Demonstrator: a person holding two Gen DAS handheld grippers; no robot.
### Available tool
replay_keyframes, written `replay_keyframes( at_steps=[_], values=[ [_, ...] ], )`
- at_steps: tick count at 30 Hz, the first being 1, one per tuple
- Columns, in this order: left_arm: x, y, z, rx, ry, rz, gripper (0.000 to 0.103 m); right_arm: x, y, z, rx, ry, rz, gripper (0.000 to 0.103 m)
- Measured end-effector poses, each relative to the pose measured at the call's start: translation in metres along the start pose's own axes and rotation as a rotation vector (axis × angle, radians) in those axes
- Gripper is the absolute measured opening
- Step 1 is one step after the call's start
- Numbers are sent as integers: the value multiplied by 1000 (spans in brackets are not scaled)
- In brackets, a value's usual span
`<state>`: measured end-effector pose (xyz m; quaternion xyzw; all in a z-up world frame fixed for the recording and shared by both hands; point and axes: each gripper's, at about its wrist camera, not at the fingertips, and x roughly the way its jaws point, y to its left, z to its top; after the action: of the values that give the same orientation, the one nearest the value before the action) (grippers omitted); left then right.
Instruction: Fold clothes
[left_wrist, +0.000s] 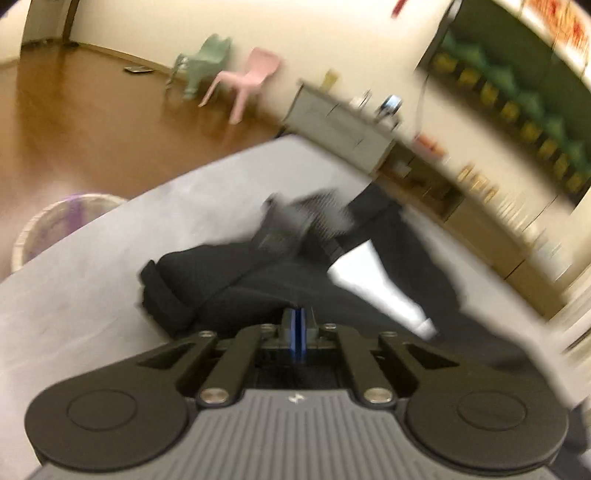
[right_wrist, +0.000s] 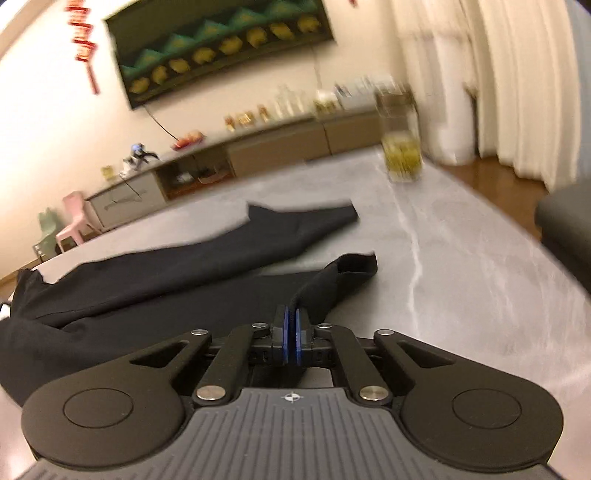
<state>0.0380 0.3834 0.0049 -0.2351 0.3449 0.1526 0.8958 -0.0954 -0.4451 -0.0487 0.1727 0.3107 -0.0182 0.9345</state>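
A black garment (left_wrist: 229, 295) lies bunched on the grey table (left_wrist: 92, 277). My left gripper (left_wrist: 298, 319) has its blue pads pressed together at the cloth's raised fold, and the fabric meets their tips. Beyond it, blurred, the right gripper (left_wrist: 314, 221) hovers over the garment on a white sleeve (left_wrist: 373, 280). In the right wrist view the garment (right_wrist: 147, 295) spreads to the left with a sleeve stretched out behind. The right gripper (right_wrist: 291, 323) is shut on a strip of its edge that rises toward a cuff (right_wrist: 354, 266).
A woven basket (left_wrist: 55, 229) stands on the floor past the table's left edge. A glass jar (right_wrist: 400, 155) sits at the table's far corner. A dark seat (right_wrist: 565, 221) is at the right, and a long sideboard (right_wrist: 258, 147) runs along the wall.
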Motion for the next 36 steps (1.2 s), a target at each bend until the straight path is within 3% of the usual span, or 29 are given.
replay_keyframes(
  at_steps=[2, 4, 9, 12, 13, 14, 15, 17, 18, 20, 22, 25, 29, 31, 33, 36],
  values=[
    [-14, -3, -2, 19, -29, 20, 9, 1, -7, -5, 73, 39, -30, 23],
    [-35, -7, -1, 28, -81, 2, 15, -9, -10, -13, 138, 37, -54, 56],
    [-53, -22, 8, 23, -114, -109, 17, -24, 10, -37, 196, 50, -90, 74],
    [-49, -35, 10, 35, -87, -168, 17, -8, 31, -48, 131, 111, -175, 74],
    [-49, -38, 10, 39, -85, -184, 17, 2, 42, -49, 58, 124, -226, 68],
    [-50, -41, 10, 43, -84, -198, 17, 10, 54, -50, -31, 122, -265, 54],
    [-51, -43, 10, 47, -88, -211, 17, 19, 67, -51, -119, 119, -303, 27],
    [-52, -43, 10, 51, -96, -225, 18, 9, 107, -57, -350, 3, -240, 21],
    [-53, -42, 10, 51, -99, -230, 18, -1, 126, -61, -451, -67, -190, 22],
    [-55, -42, 8, 47, -85, -258, 20, -14, 134, -61, -432, -117, -223, 25],
    [-56, -43, 6, 43, -68, -300, 21, -22, 114, -59, -241, -103, -281, 50],
    [-56, -56, 4, 65, -58, -354, 27, -31, 75, -65, 94, -39, -279, 76],
    [-56, -73, 1, 94, -53, -409, 32, -25, 59, -78, 278, -11, -222, 77],
    [-57, -79, 0, 109, -58, -425, 34, -21, 69, -77, 246, -50, -221, 79],
    [-58, -82, -2, 129, -74, -405, 37, -3, 94, -71, 111, -69, -216, 82],
    [-57, -81, -3, 142, -82, -363, 38, 39, 124, -68, -88, 3, -222, 78]
  ],
)
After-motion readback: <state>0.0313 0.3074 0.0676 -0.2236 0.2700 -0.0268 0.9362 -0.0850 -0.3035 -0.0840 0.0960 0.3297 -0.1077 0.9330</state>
